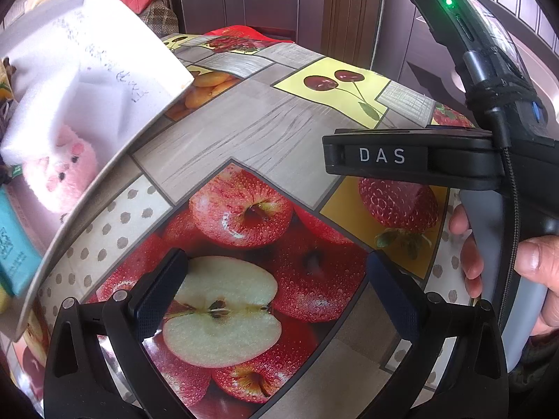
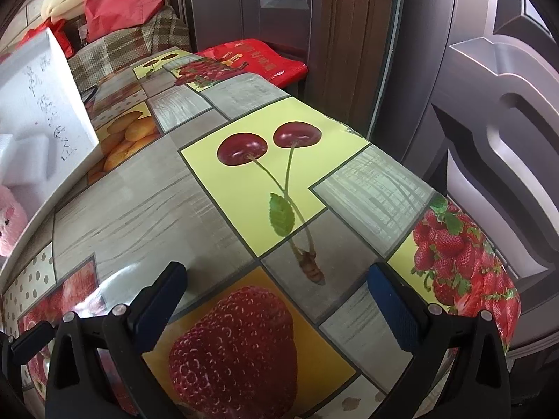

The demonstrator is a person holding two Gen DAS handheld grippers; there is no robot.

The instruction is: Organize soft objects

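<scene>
Glossy fruit-print oilcloth covers the surface [image 1: 244,122], and nothing soft lies on its open stretch. White foam box [image 1: 87,63], the landmark here, stands at the far left edge with its lid tipped up. Inside the box, under a white foam block [image 1: 104,104], sits the pink plush pig [image 1: 66,171], the one soft thing I can make out. Well right of the box, the left gripper [image 1: 276,293] hovers over the apple print, jaws spread wide and empty; the right gripper [image 2: 276,300] hangs further right of the box, jaws likewise apart and empty. Judging from this, sorting looks near done or paused. Any next reach toward the box should come in low under the lid and pinch the plush mid-body.
</scene>
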